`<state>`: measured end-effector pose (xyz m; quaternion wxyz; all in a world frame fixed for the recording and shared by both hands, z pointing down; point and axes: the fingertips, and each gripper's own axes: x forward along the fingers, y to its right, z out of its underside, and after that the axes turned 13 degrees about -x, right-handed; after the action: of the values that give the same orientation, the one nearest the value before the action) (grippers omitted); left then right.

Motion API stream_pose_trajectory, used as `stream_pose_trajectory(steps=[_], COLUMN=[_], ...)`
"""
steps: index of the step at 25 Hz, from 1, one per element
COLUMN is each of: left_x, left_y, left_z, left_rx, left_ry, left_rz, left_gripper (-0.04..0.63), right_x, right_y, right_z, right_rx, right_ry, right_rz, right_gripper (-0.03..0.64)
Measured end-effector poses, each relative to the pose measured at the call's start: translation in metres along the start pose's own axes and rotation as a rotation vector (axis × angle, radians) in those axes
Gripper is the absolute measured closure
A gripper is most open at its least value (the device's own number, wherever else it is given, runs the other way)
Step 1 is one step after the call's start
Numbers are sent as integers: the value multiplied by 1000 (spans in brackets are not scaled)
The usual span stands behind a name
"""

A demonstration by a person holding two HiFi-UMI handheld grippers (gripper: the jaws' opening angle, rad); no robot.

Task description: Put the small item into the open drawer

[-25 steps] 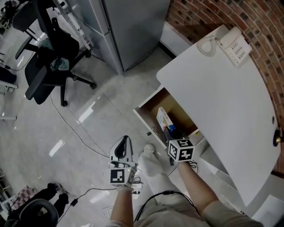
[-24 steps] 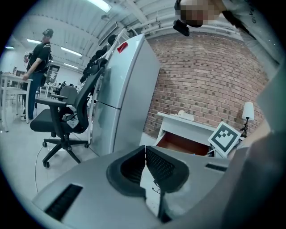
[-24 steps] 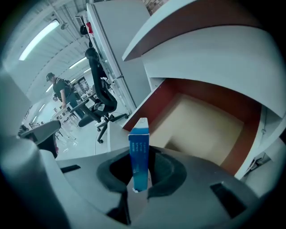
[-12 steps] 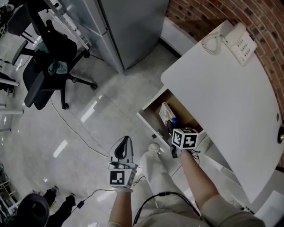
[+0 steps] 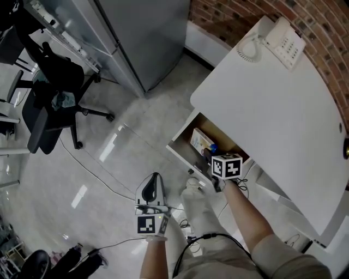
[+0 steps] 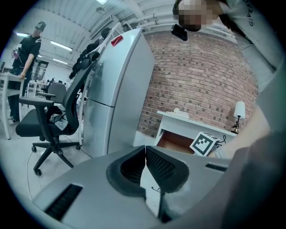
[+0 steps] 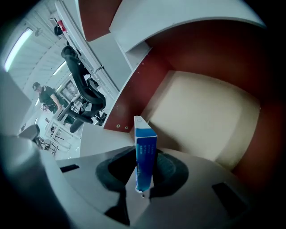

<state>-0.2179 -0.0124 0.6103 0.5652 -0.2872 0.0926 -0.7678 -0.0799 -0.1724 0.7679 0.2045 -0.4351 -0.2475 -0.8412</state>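
Both your right gripper [image 7: 144, 162] fingers, just now easing apart, pinch the blue box [image 7: 145, 142] above the drawer [image 7: 205, 120] floor; release it low, left gripper [image 6: 145, 150] fingers together

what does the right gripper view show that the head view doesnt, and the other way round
Right gripper view only: the jaws of the right gripper, which have just been opening, either side of an upright slim blue cardboard box. Head view only: the white corded telephone, the red brick wall and the left gripper, out over the floor. Both: the open wooden drawer, the white desk top and a black office chair.
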Motion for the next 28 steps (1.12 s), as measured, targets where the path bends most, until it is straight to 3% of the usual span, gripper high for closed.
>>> stream_pose_trajectory(steps=[5, 11, 17, 28], left_x=[16, 24, 25, 15], left_y=[4, -8, -22, -13], left_z=[-2, -3, -12, -18], left_rx=[6, 35, 48, 81], left_ry=[-12, -81, -112, -134], left_rz=[104, 163, 182, 253], left_gripper=[588, 587, 588, 586], right_x=[9, 7, -3, -29], right_y=[7, 11, 18, 20], right_z=[9, 15, 20, 26], right_rx=[37, 92, 116, 176], right_ry=[-46, -63, -52, -7], right_rz=[32, 97, 183, 263], right_gripper=[501, 446, 400, 397])
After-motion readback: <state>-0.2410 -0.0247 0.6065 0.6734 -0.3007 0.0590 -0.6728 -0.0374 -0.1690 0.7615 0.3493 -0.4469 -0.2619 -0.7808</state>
